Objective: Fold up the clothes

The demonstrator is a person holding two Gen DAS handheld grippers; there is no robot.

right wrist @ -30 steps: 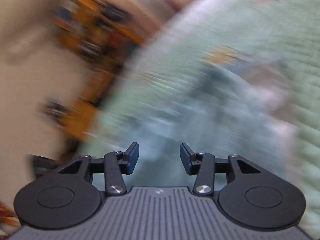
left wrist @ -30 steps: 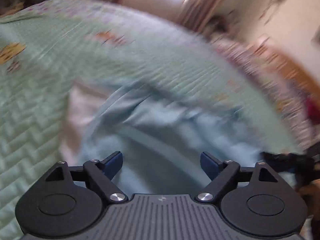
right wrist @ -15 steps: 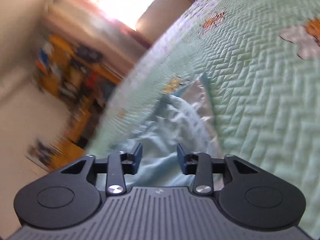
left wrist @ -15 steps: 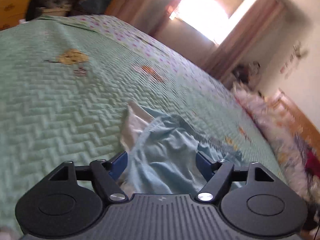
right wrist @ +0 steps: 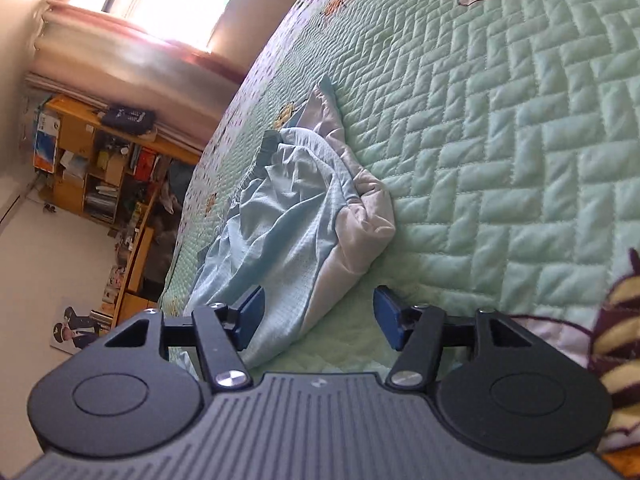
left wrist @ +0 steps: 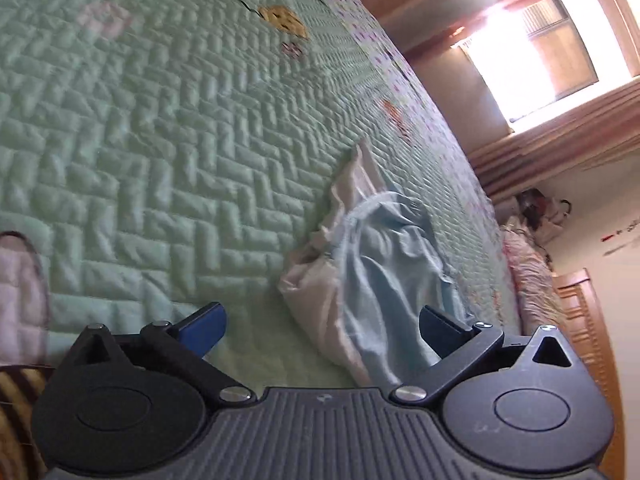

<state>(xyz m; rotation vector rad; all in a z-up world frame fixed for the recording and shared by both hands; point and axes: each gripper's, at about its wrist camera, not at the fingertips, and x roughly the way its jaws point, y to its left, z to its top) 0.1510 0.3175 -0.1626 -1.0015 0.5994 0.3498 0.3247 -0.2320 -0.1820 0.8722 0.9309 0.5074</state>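
Note:
A crumpled light-blue garment point(left wrist: 384, 272) with a whitish lining lies in a heap on the green quilted bedspread point(left wrist: 160, 152). In the left wrist view my left gripper point(left wrist: 320, 326) is open just short of the heap's near end, nothing between its fingers. The same garment point(right wrist: 292, 220) shows in the right wrist view, its near end reaching down between the fingers of my right gripper point(right wrist: 318, 316), which stands open and holds nothing. Whether the cloth touches the left blue pad point(right wrist: 252, 314) I cannot tell.
The bedspread point(right wrist: 500, 120) has sewn-on flower and bee patches point(right wrist: 616, 320). A wooden shelf unit point(right wrist: 92, 160) full of clutter stands beside the bed. A bright window with curtains point(left wrist: 532, 40) is at the far end, and a wooden headboard point(left wrist: 580, 312) with a floral pillow.
Both grippers have pulled back and tilted, so the garment now lies farther ahead. The left jaws have opened wider. The garment lies in the same heap.

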